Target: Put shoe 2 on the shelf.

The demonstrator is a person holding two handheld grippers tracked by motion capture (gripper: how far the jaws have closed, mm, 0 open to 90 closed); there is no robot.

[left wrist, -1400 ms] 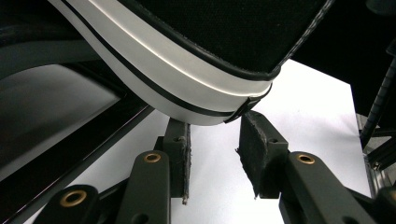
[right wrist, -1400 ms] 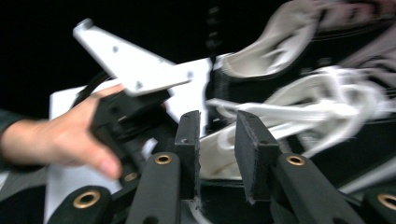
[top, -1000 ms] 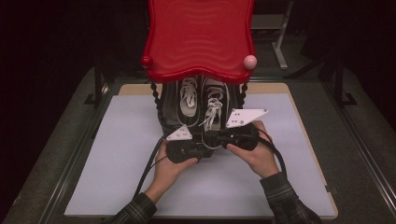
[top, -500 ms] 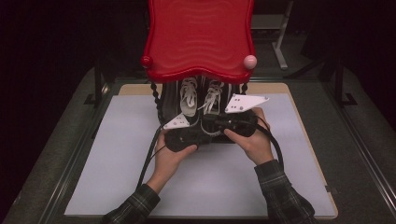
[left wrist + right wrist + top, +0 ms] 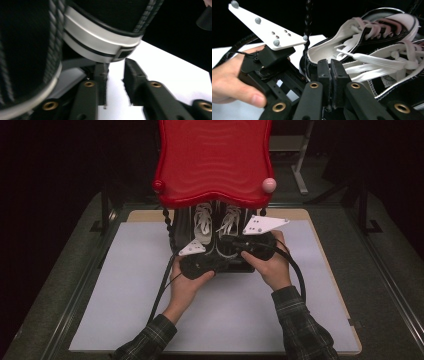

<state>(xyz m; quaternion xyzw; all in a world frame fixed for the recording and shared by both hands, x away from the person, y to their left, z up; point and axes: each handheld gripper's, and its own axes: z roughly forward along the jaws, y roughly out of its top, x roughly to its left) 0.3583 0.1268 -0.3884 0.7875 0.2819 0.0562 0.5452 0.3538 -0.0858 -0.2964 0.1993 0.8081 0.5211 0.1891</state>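
Observation:
Two black sneakers with white laces, the left shoe (image 5: 202, 222) and the right shoe (image 5: 231, 220), stand side by side under a red stand (image 5: 215, 160). Both grippers meet at their heels. My left gripper (image 5: 207, 260) is open, and its jaws (image 5: 116, 72) sit just below a shoe heel with a silver band (image 5: 100, 42), with white mat showing in the gap. My right gripper (image 5: 329, 67) is shut, jaws pressed together in front of one shoe's white-lined heel opening (image 5: 324, 53), with loose laces (image 5: 372, 62) behind them. I cannot see anything pinched between them.
A white mat (image 5: 125, 285) covers the wooden board on the grey table (image 5: 380, 285). The red stand's twisted black leg (image 5: 167, 222) rises at the shoes' left. Black cables (image 5: 162, 290) trail from both grippers toward the person. The surroundings are dark.
Both hands have pushed forward, away from the person, and the shoes sit slightly deeper under the red stand. The right gripper has advanced more than the left.

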